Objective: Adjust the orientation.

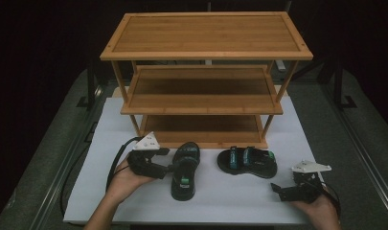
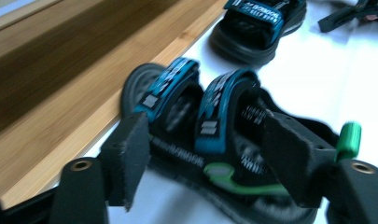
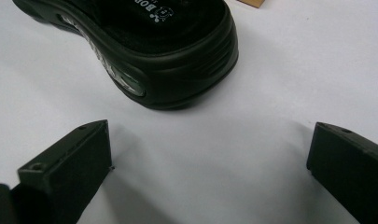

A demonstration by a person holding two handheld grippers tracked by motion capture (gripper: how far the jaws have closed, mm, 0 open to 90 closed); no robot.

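Two black sandals with blue straps and green tabs lie on a white board [image 1: 230, 196] in front of a bamboo rack [image 1: 206, 57]. The left sandal [image 1: 184, 170] points toward the rack, and my left gripper [image 1: 168, 168] sits at its left side. In the left gripper view the jaws stand apart around that sandal [image 2: 214, 135], and the left gripper [image 2: 210, 154] is open without pressing it. The right sandal [image 1: 247, 161] lies sideways. My right gripper [image 1: 278, 189] rests open near the board's front right, its jaws [image 3: 210, 158] wide with bare board between them, just short of the sandal's rounded end [image 3: 154, 56].
The rack has three shelves, all bare; its lowest shelf [image 2: 84, 93] runs just behind the left sandal. The other sandal [image 2: 259, 28] and the right gripper [image 2: 345, 16] lie farther off in the left gripper view. Grey floor and metal rails flank the board.
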